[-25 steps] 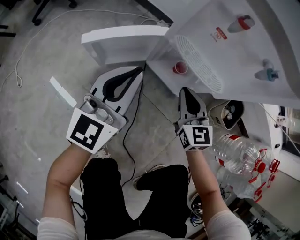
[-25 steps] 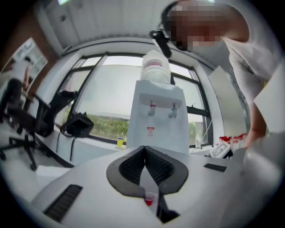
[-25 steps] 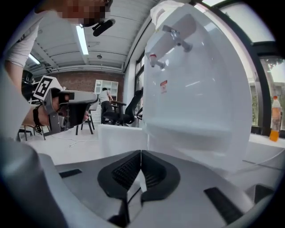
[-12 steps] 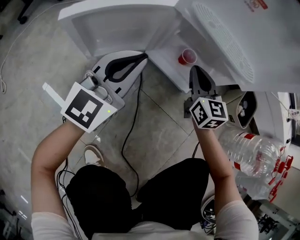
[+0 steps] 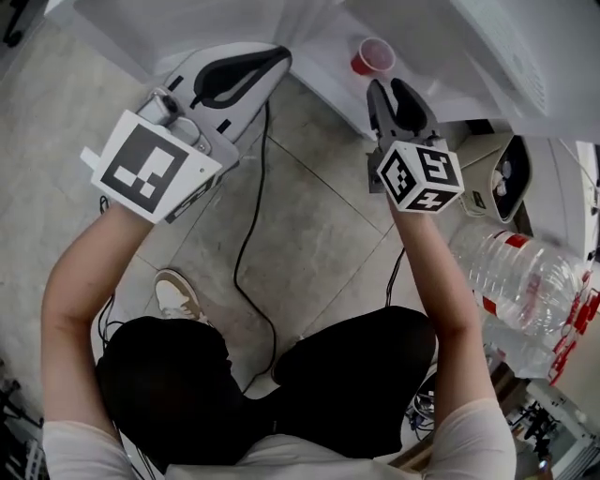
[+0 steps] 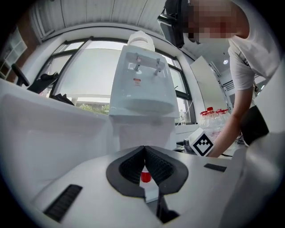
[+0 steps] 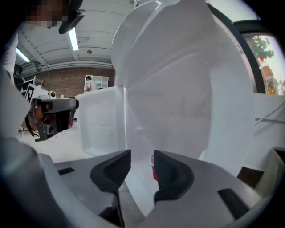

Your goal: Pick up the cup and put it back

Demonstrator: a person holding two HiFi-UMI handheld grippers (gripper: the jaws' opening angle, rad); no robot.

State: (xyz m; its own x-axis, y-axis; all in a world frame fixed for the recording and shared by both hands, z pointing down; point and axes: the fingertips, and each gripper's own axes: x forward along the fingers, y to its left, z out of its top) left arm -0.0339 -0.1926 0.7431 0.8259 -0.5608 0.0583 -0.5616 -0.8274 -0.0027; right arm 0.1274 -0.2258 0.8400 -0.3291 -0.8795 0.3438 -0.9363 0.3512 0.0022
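A small red cup (image 5: 373, 56) stands upright on the floor of the water dispenser's open lower compartment (image 5: 323, 47). My right gripper (image 5: 391, 90) points at it from just short of the cup. Its jaws have just been opening and stand a little apart, nothing between them. In the right gripper view the cup (image 7: 153, 171) shows past the gap, half hidden behind the right finger (image 7: 171, 173). My left gripper (image 5: 279, 56) hovers further left by the compartment's opening, shut and empty. Through its closed jaws (image 6: 144, 151) the cup (image 6: 145, 177) shows as a red spot.
The white dispenser (image 6: 141, 84) rises ahead, its cabinet door (image 5: 141, 23) swung open at the left. A black cable (image 5: 246, 253) runs across the tiled floor. Large plastic water bottles (image 5: 525, 281) and a small appliance (image 5: 511, 178) sit at the right. The person's legs and a shoe (image 5: 178, 295) lie below.
Both grippers have sunk and closed in on the open compartment. The right jaws, shut before, now stand slightly apart near the cup.
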